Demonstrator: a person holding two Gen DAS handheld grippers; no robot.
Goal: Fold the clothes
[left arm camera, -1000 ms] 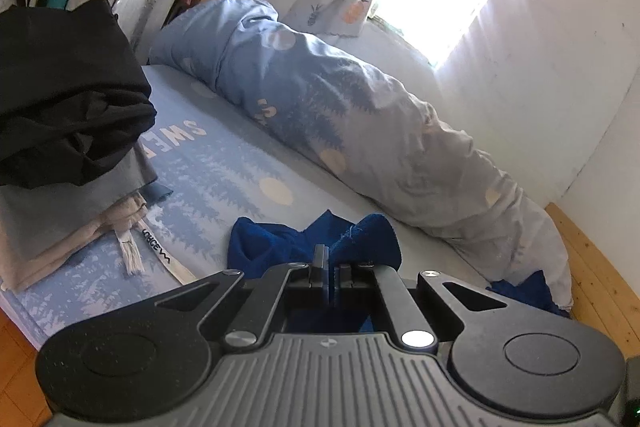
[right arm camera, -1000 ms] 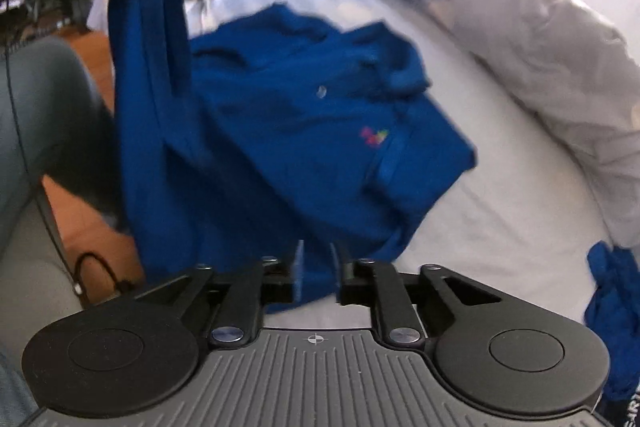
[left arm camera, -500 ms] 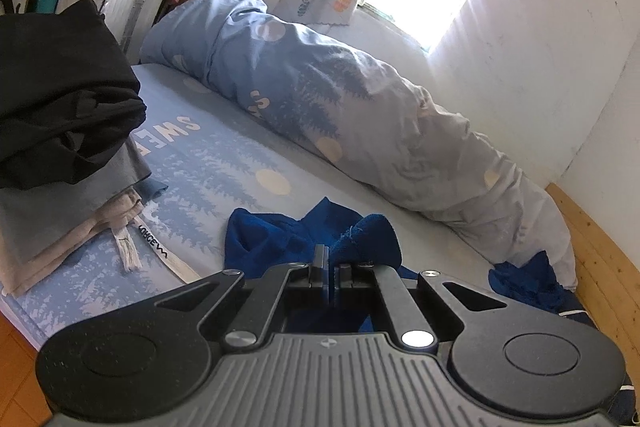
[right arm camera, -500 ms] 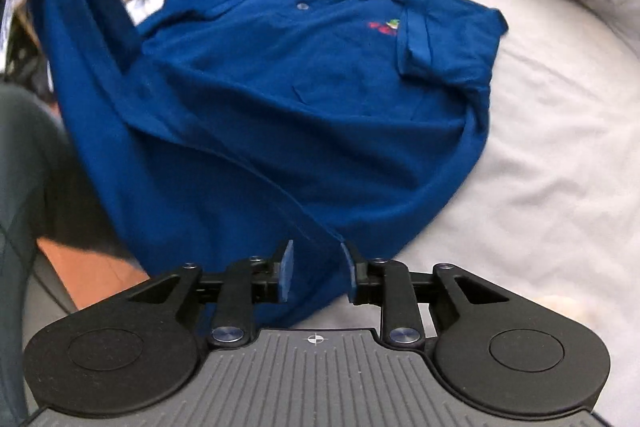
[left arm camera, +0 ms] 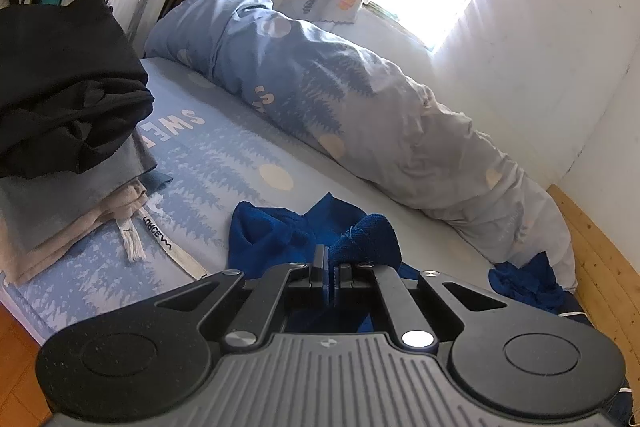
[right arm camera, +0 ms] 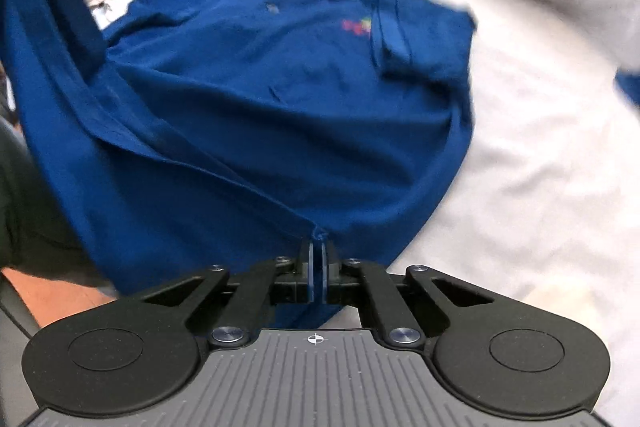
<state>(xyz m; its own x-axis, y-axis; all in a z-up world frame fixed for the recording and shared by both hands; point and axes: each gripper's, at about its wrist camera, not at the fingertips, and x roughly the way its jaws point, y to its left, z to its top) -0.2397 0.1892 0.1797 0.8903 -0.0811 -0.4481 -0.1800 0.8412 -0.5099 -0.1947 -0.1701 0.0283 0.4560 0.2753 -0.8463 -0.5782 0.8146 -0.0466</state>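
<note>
A: Where is the shirt at this moment?

B: The blue polo shirt [right arm camera: 280, 75] lies front side up on the bed [right arm camera: 540, 187], with its collar toward the rolled duvet [left arm camera: 360, 115]. The right claw [right arm camera: 318, 259] is clamped on the hem at the bottom edge, the end far from the duvet. The left claw [left arm camera: 330, 271] is also pressed together on blue cloth. In the right view one side of the shirt rises up at the left, so probably the left claw holds that part.

A: How should the person do this fold well?

B: It seems the lower part is going to be carried toward the collar. Both claws should travel together at equal height, so the hem stays straight and tight. The cloth is soft and will sag between the two grips. The hem should be laid just below the collar, with the edges lined up, before the claws release.

A: Any risk?

B: The sleeve near the duvet looks bunched and could make a lump.
</note>
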